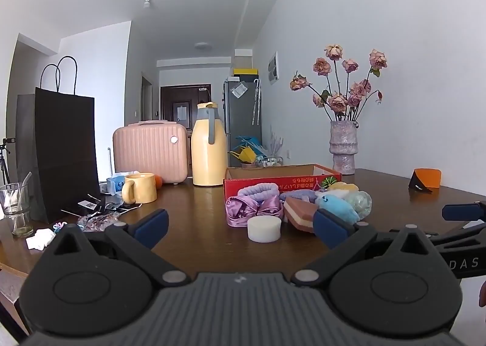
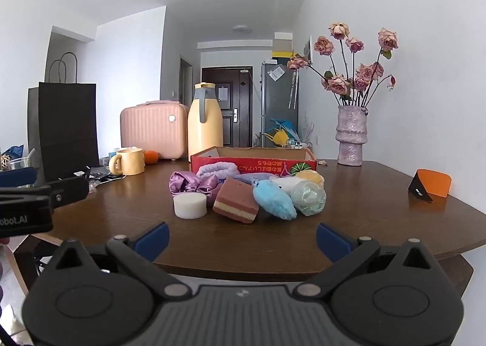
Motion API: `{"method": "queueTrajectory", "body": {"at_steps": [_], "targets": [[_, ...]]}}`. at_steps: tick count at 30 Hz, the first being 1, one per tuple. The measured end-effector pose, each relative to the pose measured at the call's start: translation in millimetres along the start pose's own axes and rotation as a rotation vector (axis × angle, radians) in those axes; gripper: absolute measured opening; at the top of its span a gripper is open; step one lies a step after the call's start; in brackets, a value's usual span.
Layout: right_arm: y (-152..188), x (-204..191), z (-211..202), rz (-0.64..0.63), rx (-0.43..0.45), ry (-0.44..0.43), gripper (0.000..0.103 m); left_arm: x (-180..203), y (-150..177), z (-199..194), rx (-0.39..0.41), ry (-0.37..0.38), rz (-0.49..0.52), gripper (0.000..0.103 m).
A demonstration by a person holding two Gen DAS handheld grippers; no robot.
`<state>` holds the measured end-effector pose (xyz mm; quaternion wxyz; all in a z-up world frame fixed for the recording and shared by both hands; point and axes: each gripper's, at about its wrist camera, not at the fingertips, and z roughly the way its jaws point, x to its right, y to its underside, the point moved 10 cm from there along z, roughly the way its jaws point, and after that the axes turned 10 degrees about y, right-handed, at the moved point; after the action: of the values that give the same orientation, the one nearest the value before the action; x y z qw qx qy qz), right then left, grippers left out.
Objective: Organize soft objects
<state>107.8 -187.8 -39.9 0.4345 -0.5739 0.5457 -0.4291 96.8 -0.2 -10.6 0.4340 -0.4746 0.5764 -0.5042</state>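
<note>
Soft things heaped just in front of the red cardboard box (image 2: 253,161), the landmark here: white foam puck (image 2: 190,205) nearest the grippers at front left of the pile, layered pink-and-cream sponge block (image 2: 235,200) beside it, blue plush toy (image 2: 273,198) leaning against the sponge's right side, clear-green mesh puff (image 2: 309,196) to the right of that. Behind them, touching the box's front wall, purple satin bow (image 2: 188,183), lavender headband (image 2: 217,170), a white plush and a yellow puff partly hidden. Box apparently empty, though its floor mostly out of sight.

Left gripper (image 1: 240,226) and right gripper (image 2: 243,238) both spread wide, nothing between the blue pads (image 2: 153,238), both short of the pile. Probably the very start: no item yet in the box. Next move likely calls for picking one front item, puck or sponge, closing gently enough not to crush it, lifting over the box's low wall.

Brown wooden table (image 2: 379,218), glossy, rounded edge. Left of the box: yellow thermos jug (image 2: 204,121), pink small suitcase (image 2: 153,130), yellow mug (image 2: 129,162), black paper bag (image 2: 68,130), scattered clutter. Right of the box: vase of dried roses (image 2: 350,138), orange card holder (image 2: 432,183) well apart. Beyond: white walls, hallway, dark door, grey fridge.
</note>
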Motion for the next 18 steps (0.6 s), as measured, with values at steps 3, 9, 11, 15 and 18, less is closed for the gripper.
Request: {"method": "queueTrajectory", "body": {"at_steps": [3,9,11,15,18], "targets": [[0.0,-1.2,0.5,0.0,0.001,0.001,0.103,-1.8,-0.8,2.0,0.001,0.0,0.002,0.103],[0.8,0.0,-0.1,0.006,-0.004,-0.014,0.103,-3.3,-1.8,1.5,0.002,-0.001,0.005,0.103],[1.2,-0.3,0.1,0.005,-0.004,-0.014,0.103,-3.5,-1.8,1.2,0.002,-0.001,0.004,0.103],[1.2,1.1,0.9,0.01,-0.007,-0.015,0.103,-3.3,-1.8,1.3,0.003,-0.002,0.005,0.103],[1.8,1.1,0.8,0.012,-0.009,-0.016,0.103,-3.2,-1.4,1.3,0.002,-0.001,0.004,0.103]]}}
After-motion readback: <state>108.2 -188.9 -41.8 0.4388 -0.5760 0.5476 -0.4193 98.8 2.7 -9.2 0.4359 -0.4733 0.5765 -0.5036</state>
